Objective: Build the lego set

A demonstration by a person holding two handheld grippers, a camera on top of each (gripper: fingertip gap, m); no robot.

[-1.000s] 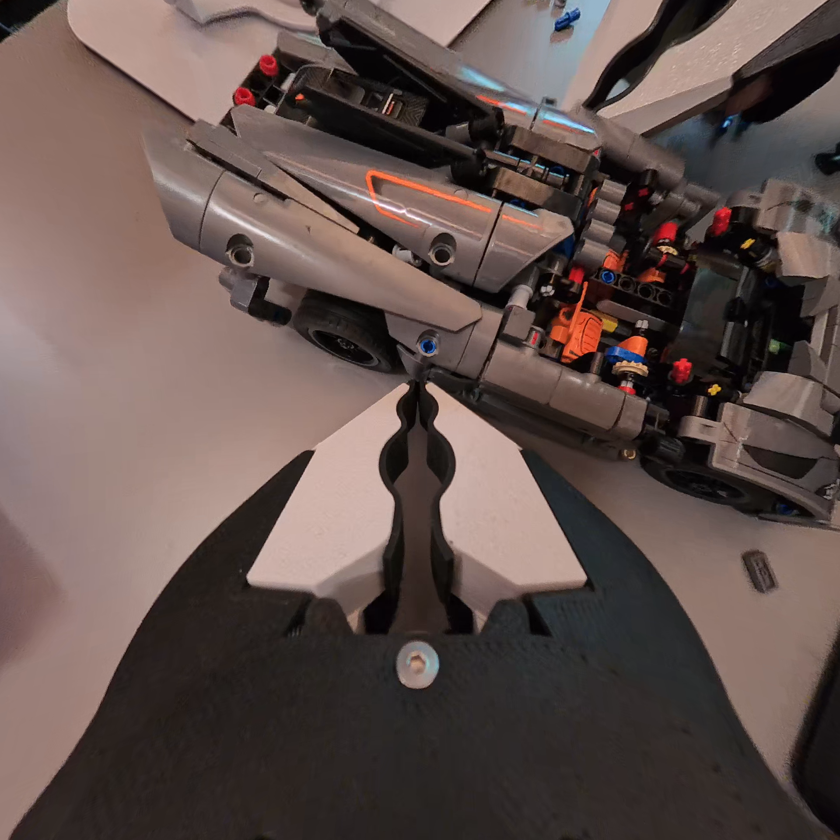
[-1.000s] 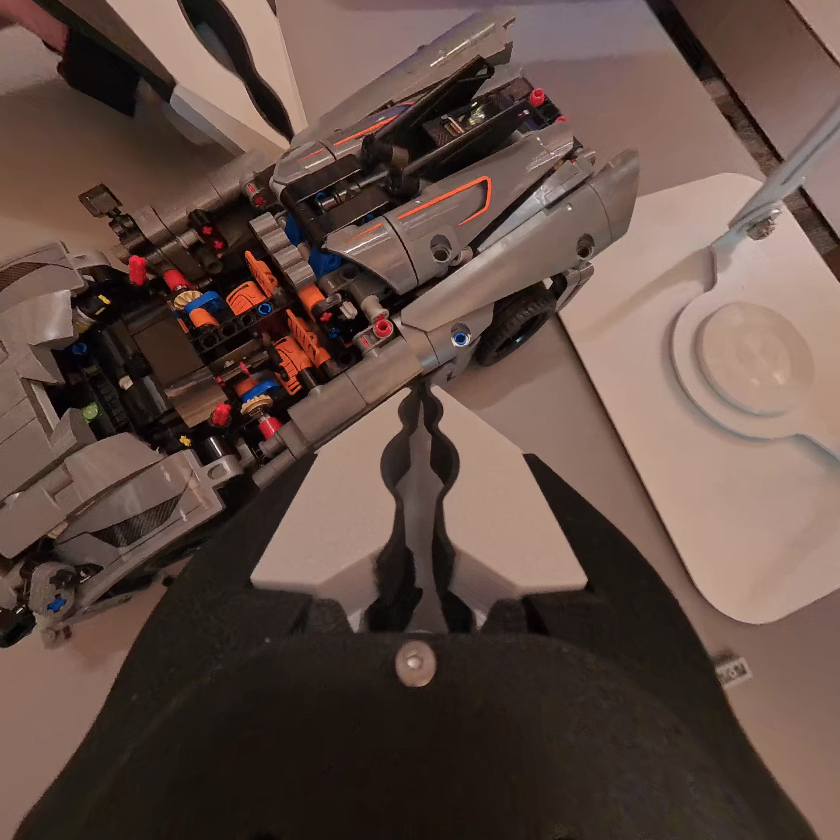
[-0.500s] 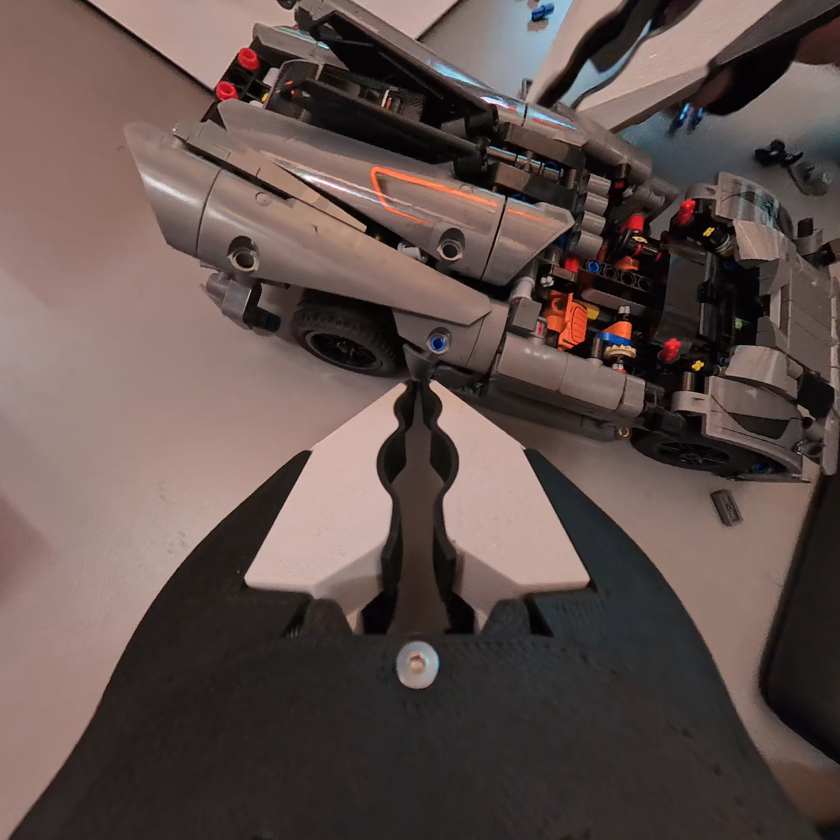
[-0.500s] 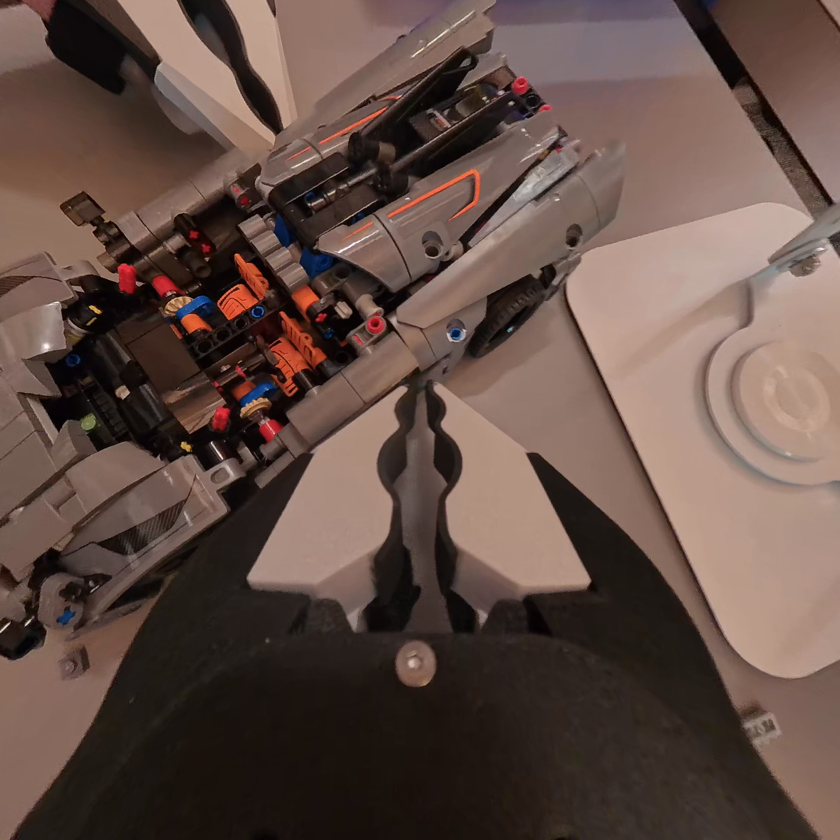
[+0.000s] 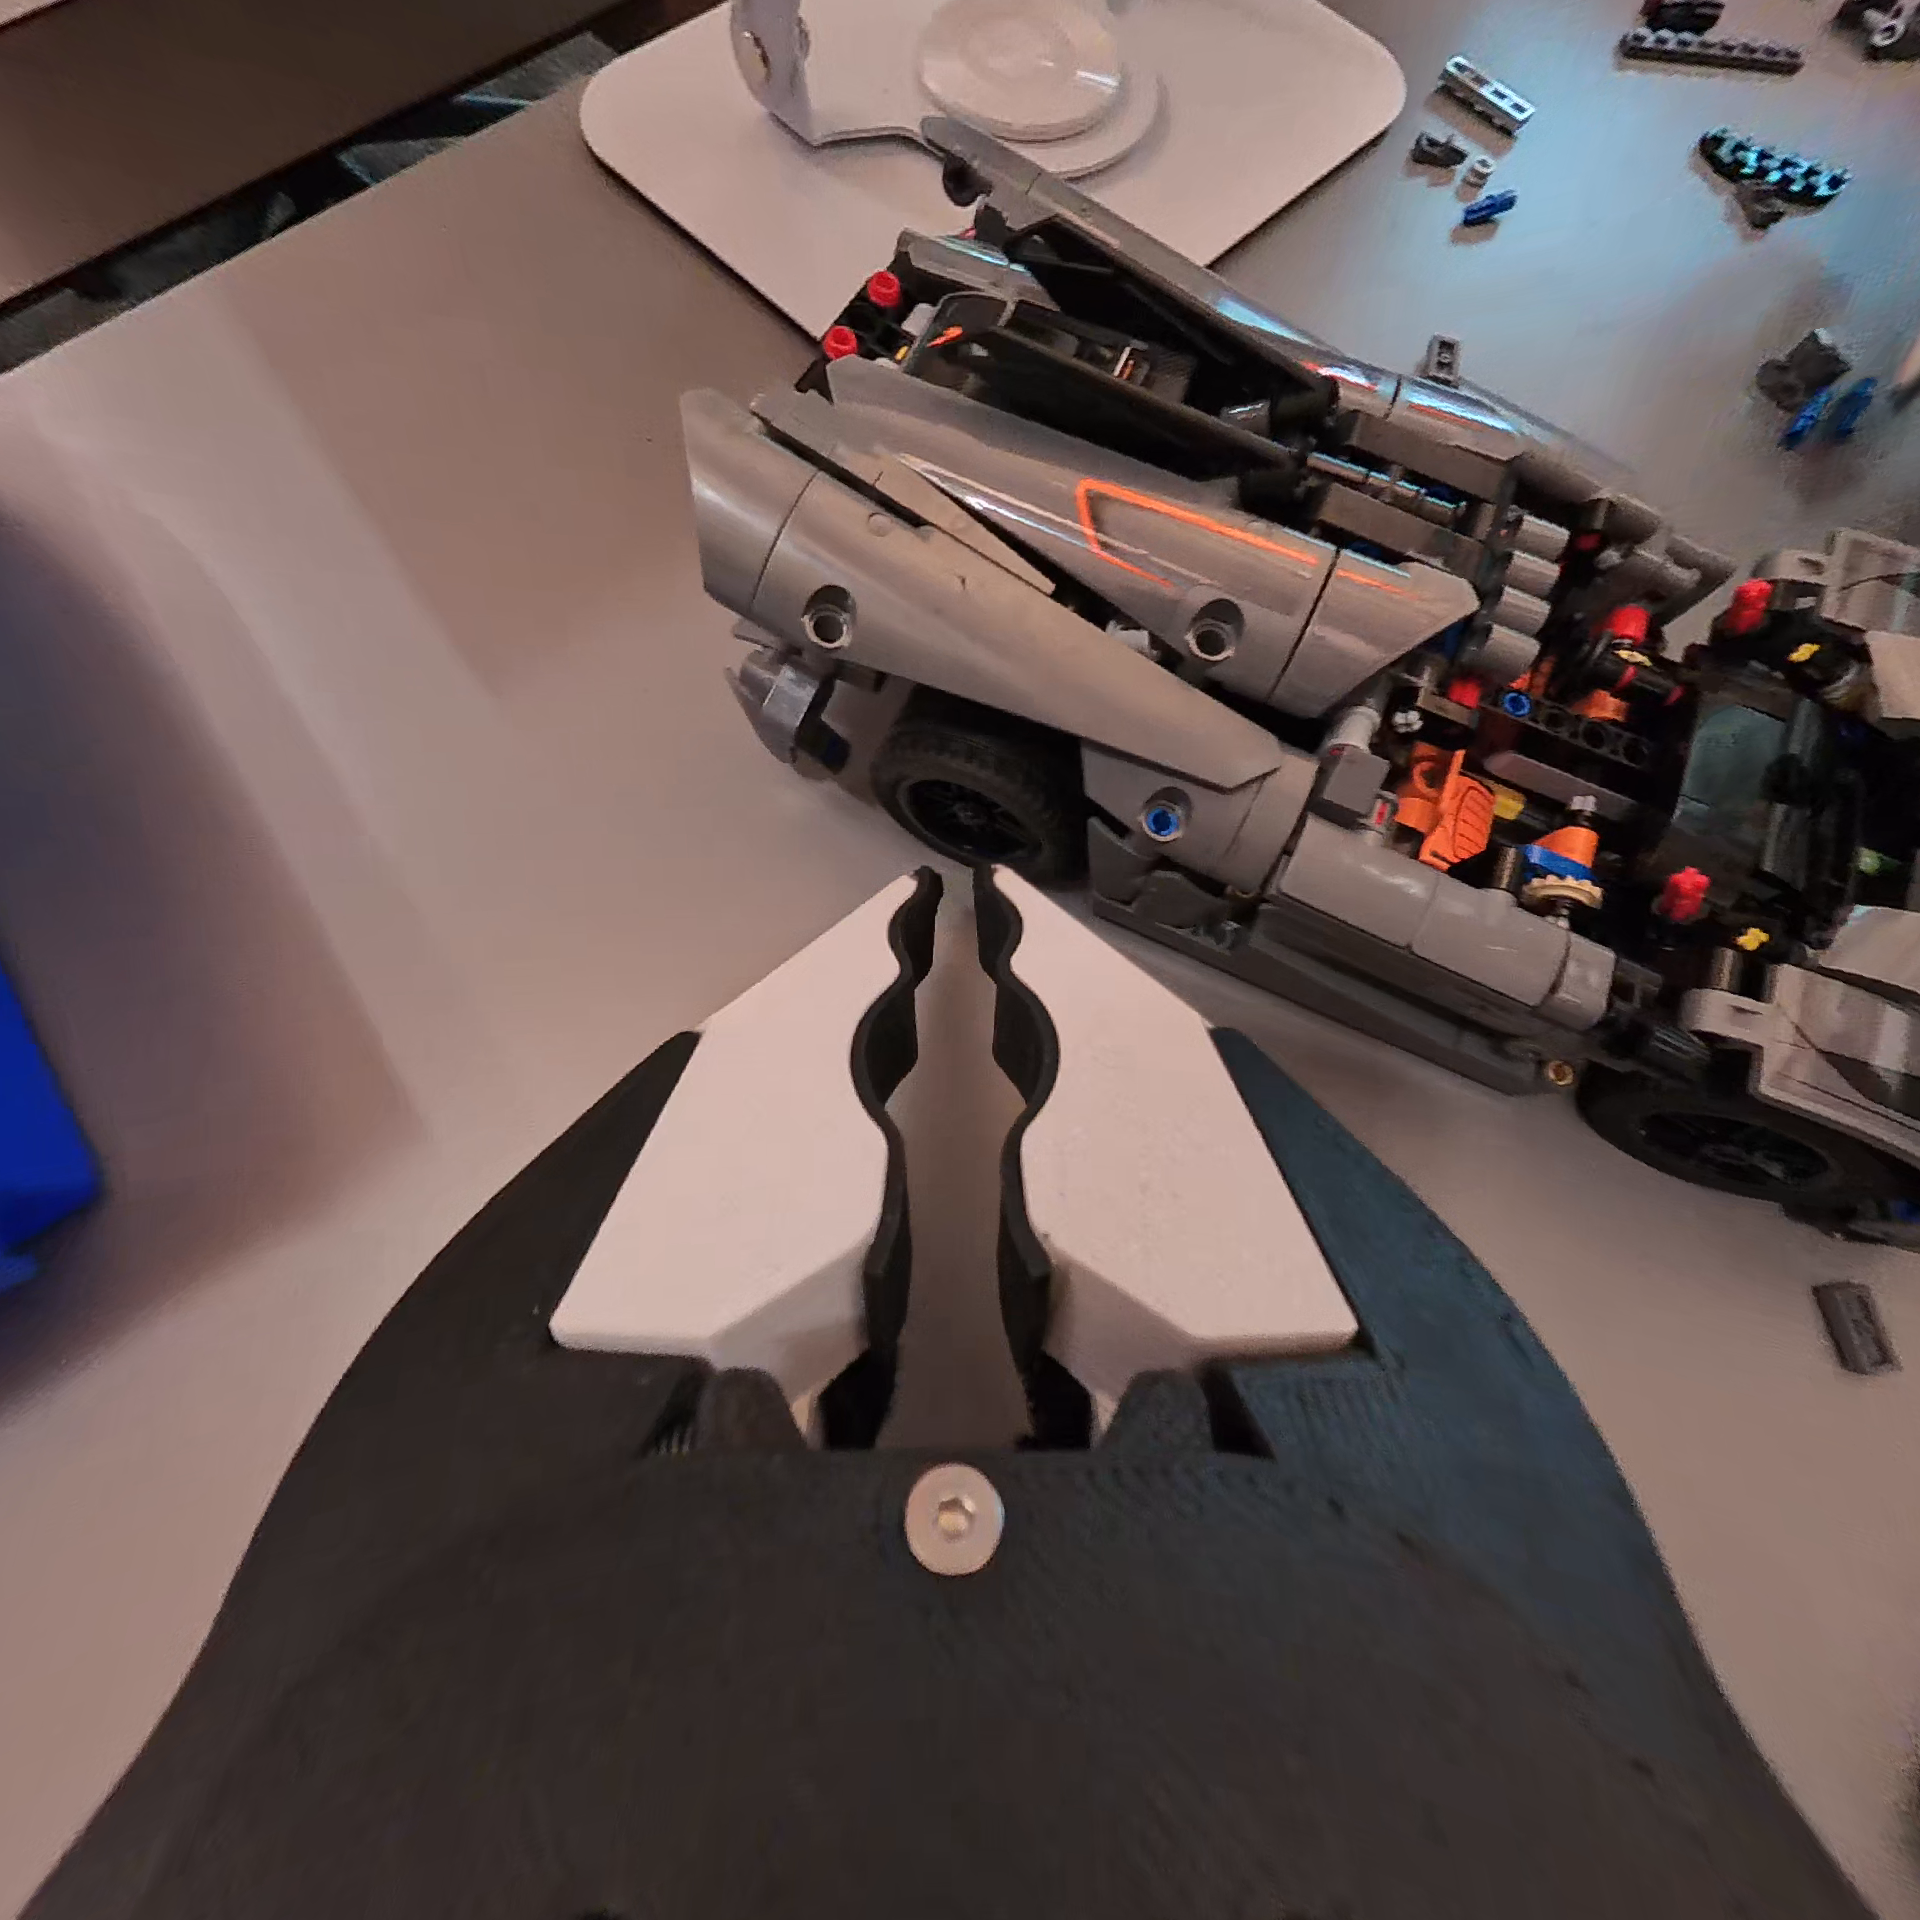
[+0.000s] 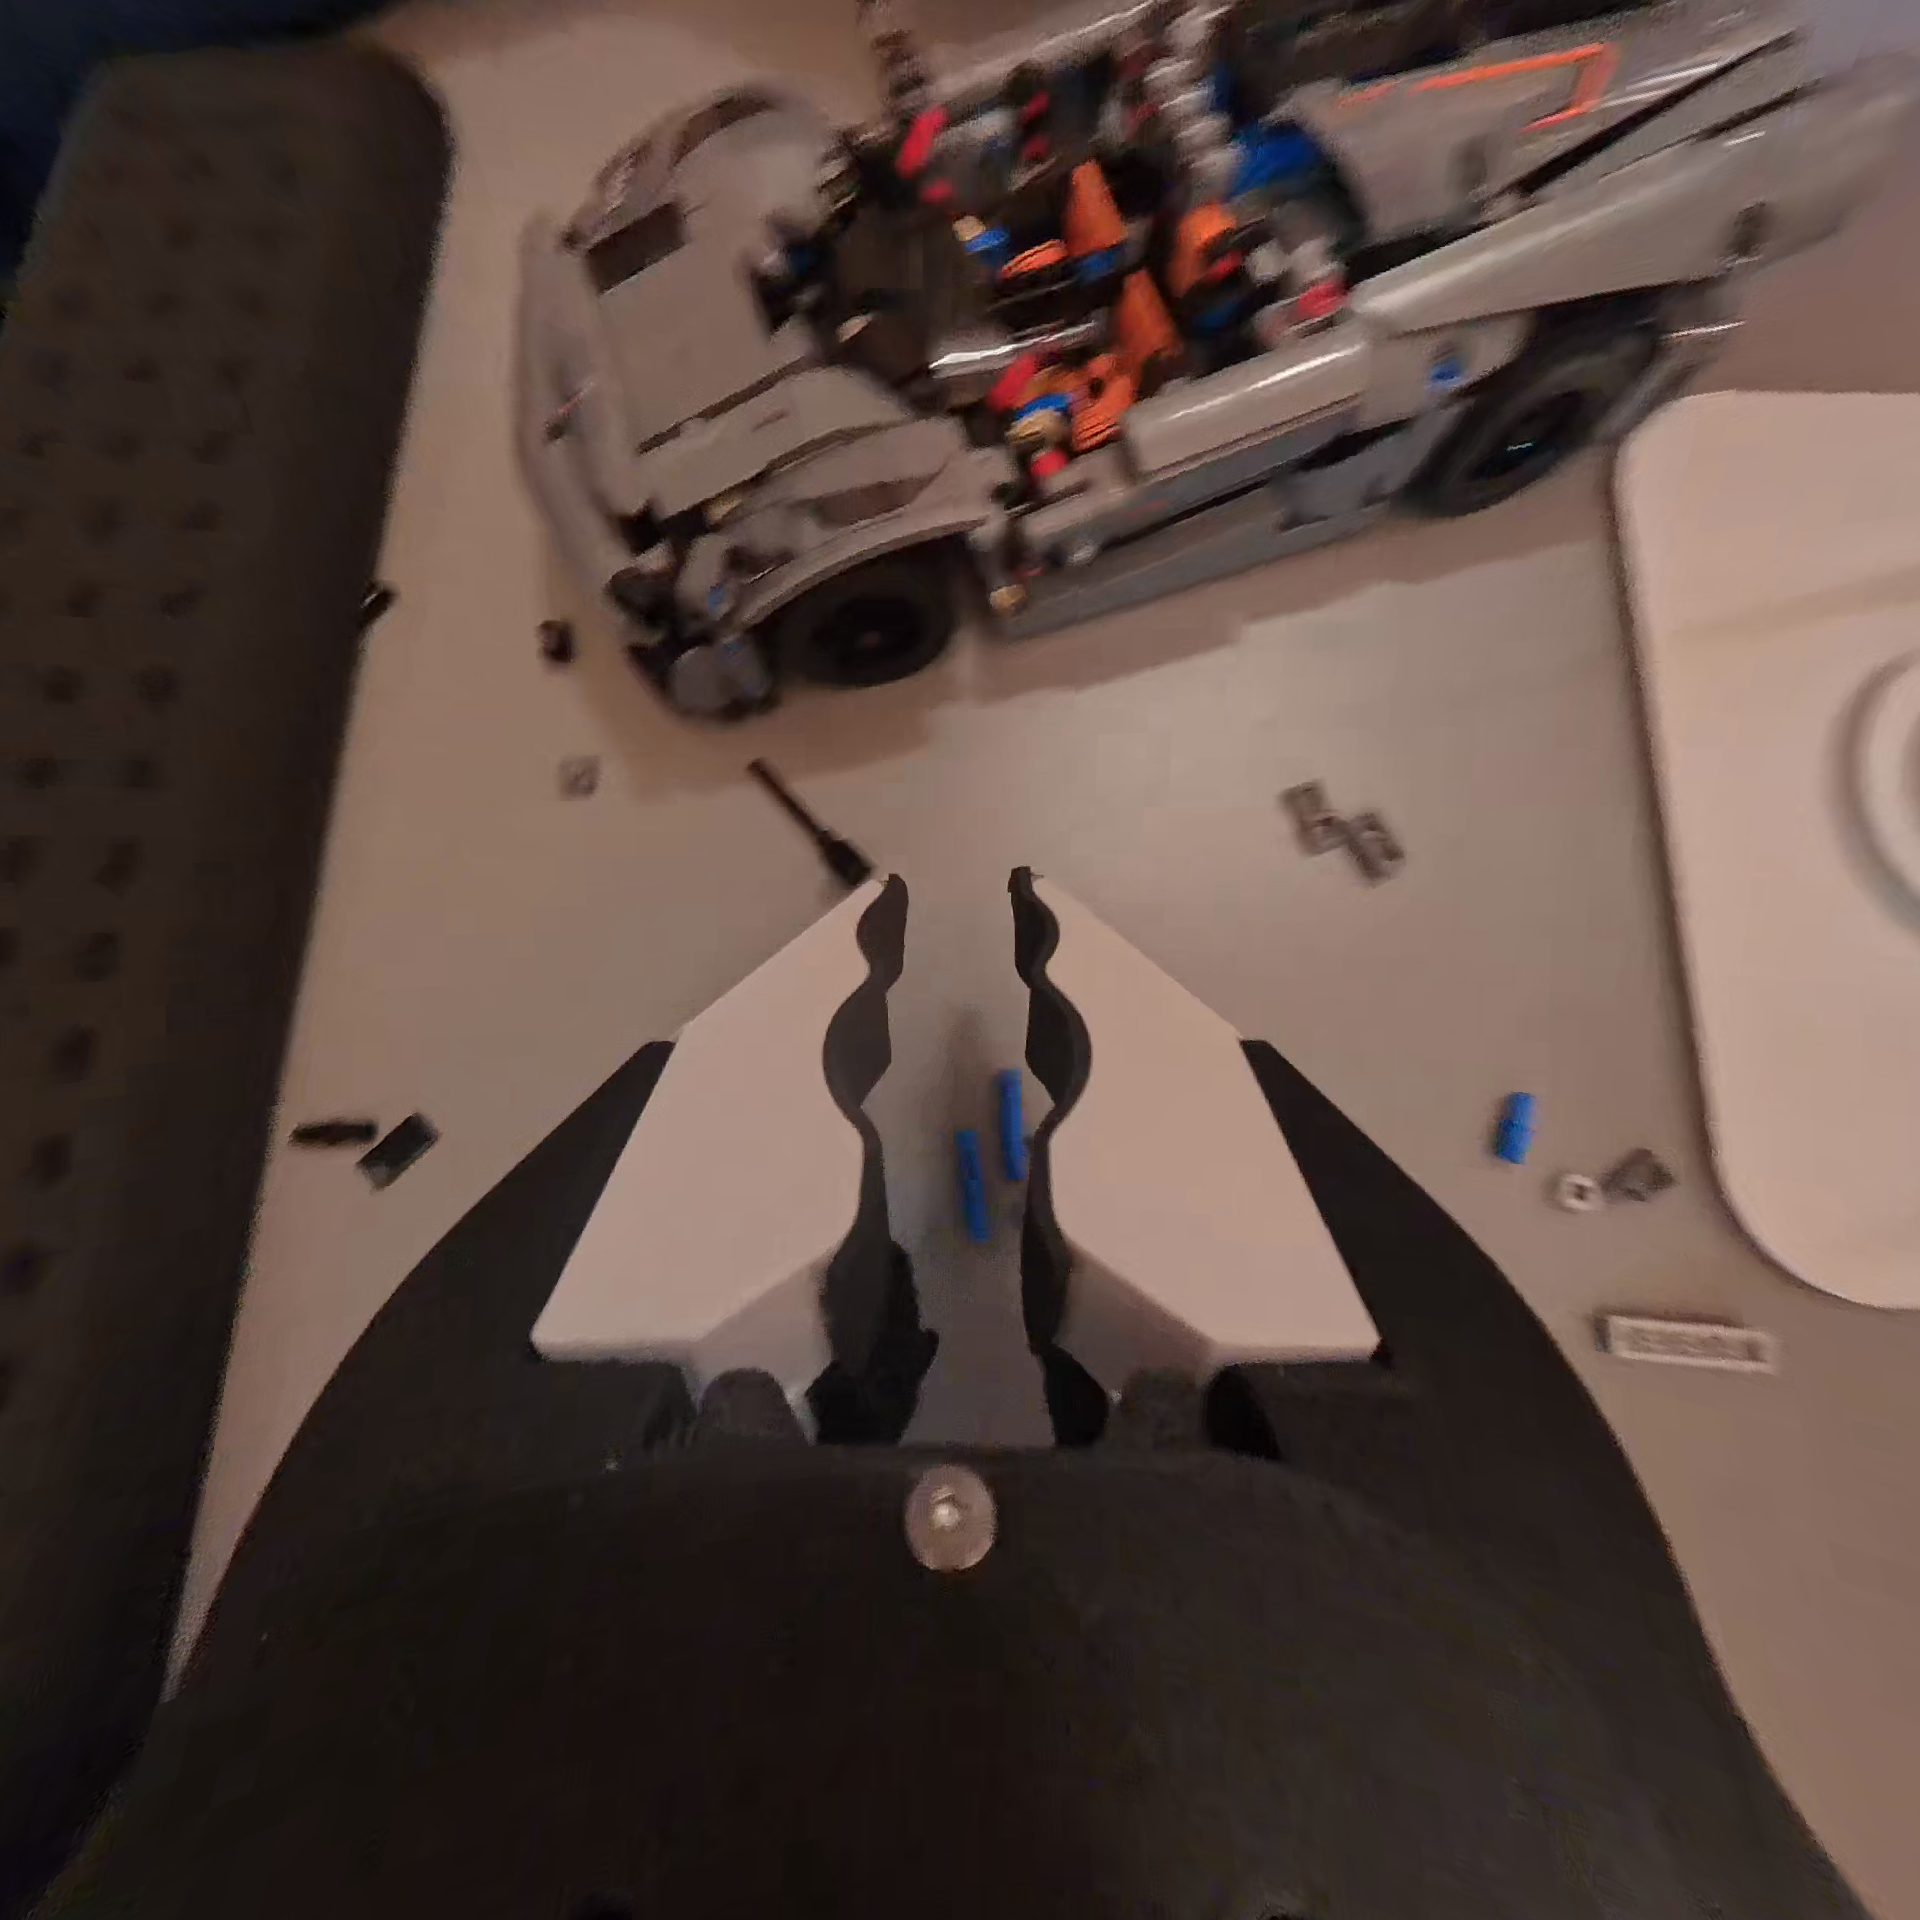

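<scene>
A: Item one, the car (image 5: 1195, 665). Where do we log it?

B: On the table (image 5: 416, 623). In the left wrist view it runs from centre out to 3 o'clock; in the right wrist view, blurred, it lies across 12 to 2 o'clock. Grey body panels are on, orange trim shows, and two wheels stand on the near side. The middle is uncovered, with orange, blue and red parts exposed.

A: Item two, tools.

B: Left gripper (image 5: 956, 883): jaws parted by a narrow slit, holding nothing, tips just short of the front wheel (image 5: 971, 805) and clear of it. Right gripper (image 6: 956, 883): jaws spread wider, empty, hanging over loose parts well apart from the car.

A: Item three, loose stock.

B: Two blue pins (image 6: 987, 1148) lie on the table in the gap between the right jaws; a third pin (image 6: 1514, 1125) lies at 3 o'clock. A black axle (image 6: 810, 826) is at 11 o'clock, just beside the left fingertip. Small grey plates (image 6: 1340, 831) lie at 1 o'clock. The left view shows more pieces (image 5: 1766, 177) at 1 o'clock, past the car, and a white pad (image 5: 1299, 114) at 12.

A: Progress?

B: We judge the build well advanced: shell and chassis joined, cockpit cover wanting, spare pins unplaced. We read the right gripper as set to pick a blue pin next.
</scene>
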